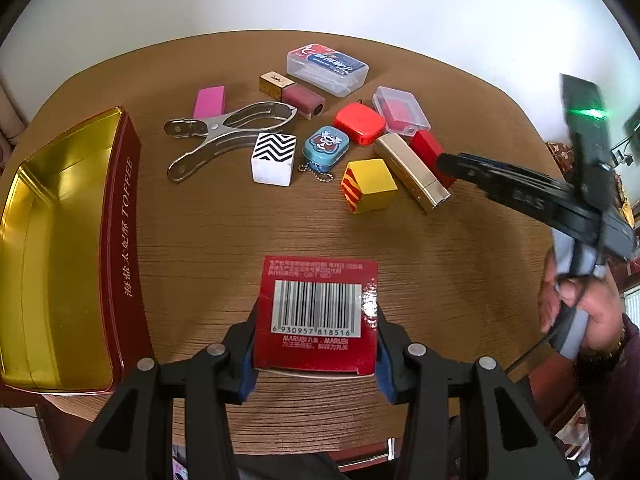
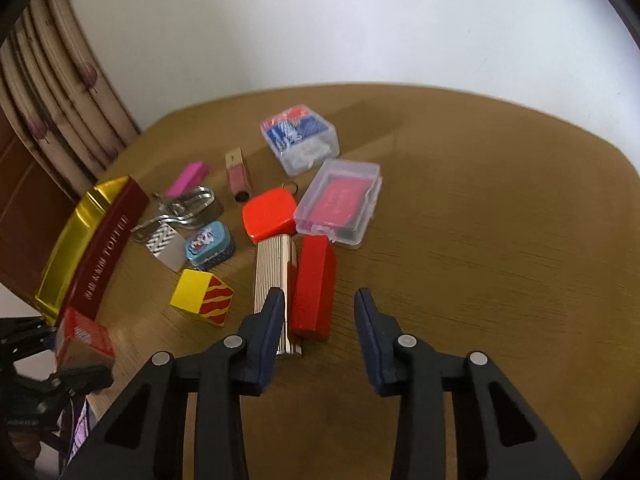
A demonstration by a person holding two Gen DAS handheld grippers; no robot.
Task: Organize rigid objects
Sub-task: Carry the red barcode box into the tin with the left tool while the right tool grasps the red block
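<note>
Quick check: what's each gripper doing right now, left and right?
Left gripper: jaws shut on the red barcode box.
Right gripper: jaws open, holding nothing, with the red block partly between them.

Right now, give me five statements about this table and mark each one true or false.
1. The left hand-held gripper holds a red barcode box. True.
2. The toffee tin is full of items. False: its gold inside is bare.
3. The yellow striped cube lies on the table. True.
4. The right hand-held gripper is clamped on the gold tube. False: its pads press on nothing; the gold tube and the red block lie near its fingertips.
5. The metal clamp sits in the clear case. False: it lies on the table beside the zigzag cube.
</note>
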